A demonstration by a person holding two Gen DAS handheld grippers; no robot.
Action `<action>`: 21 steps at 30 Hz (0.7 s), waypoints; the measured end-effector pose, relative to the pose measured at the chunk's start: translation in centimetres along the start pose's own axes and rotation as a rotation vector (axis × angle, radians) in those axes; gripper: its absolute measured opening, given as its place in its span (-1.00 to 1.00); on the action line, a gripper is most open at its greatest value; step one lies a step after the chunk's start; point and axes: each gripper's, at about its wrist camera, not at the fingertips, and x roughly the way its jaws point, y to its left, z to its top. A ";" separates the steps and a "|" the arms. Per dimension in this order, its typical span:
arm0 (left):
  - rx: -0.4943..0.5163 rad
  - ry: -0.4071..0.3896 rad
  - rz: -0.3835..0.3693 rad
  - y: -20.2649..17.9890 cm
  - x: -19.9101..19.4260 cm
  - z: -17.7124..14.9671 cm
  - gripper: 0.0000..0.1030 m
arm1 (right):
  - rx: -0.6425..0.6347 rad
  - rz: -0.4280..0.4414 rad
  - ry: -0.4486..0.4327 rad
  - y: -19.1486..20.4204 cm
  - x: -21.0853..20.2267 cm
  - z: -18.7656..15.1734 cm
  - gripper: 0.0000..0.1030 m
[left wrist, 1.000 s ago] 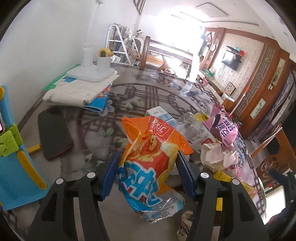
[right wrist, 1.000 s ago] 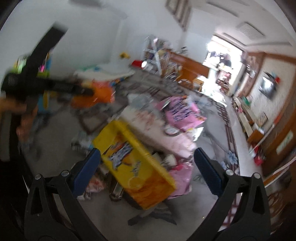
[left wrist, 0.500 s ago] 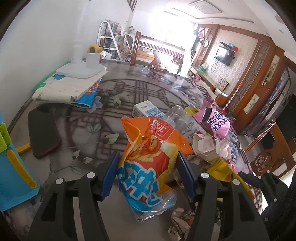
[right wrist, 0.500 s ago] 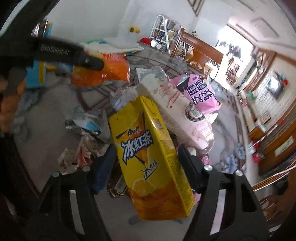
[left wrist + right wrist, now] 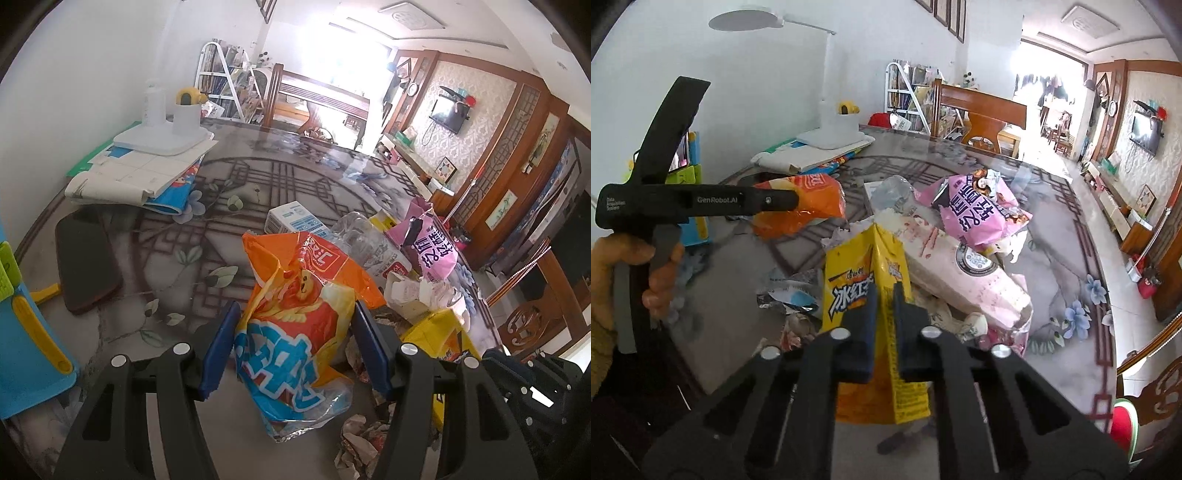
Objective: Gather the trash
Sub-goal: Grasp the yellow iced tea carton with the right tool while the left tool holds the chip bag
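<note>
My left gripper is shut on an orange and blue snack bag and holds it above the table; the bag also shows in the right wrist view. My right gripper is shut on a yellow iced-tea carton, pinching it flat; the carton also shows in the left wrist view. A trash pile lies on the table: a pink snack bag, a pale pink carton, a clear plastic bottle, a white and blue milk carton and crumpled wrappers.
The round glass-topped table bears a white desk lamp on stacked papers, a dark phone and a blue toy at the left. A wooden chair stands behind the table. The table's edge runs along the right.
My right gripper has closed from wide open onto the yellow carton and squeezed it flat. My left gripper has kept its hold on the orange bag with little movement.
</note>
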 end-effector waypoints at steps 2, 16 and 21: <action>0.002 0.000 0.000 -0.1 0.0 0.0 0.14 | 0.011 0.007 0.018 -0.1 0.3 -0.2 -0.87; -0.008 0.004 -0.003 0.1 0.1 0.0 0.15 | -0.087 -0.007 0.088 1.9 1.7 -1.1 0.55; -0.006 0.005 -0.004 0.0 0.1 0.0 0.15 | -0.018 -0.006 0.116 0.6 2.1 -1.4 0.70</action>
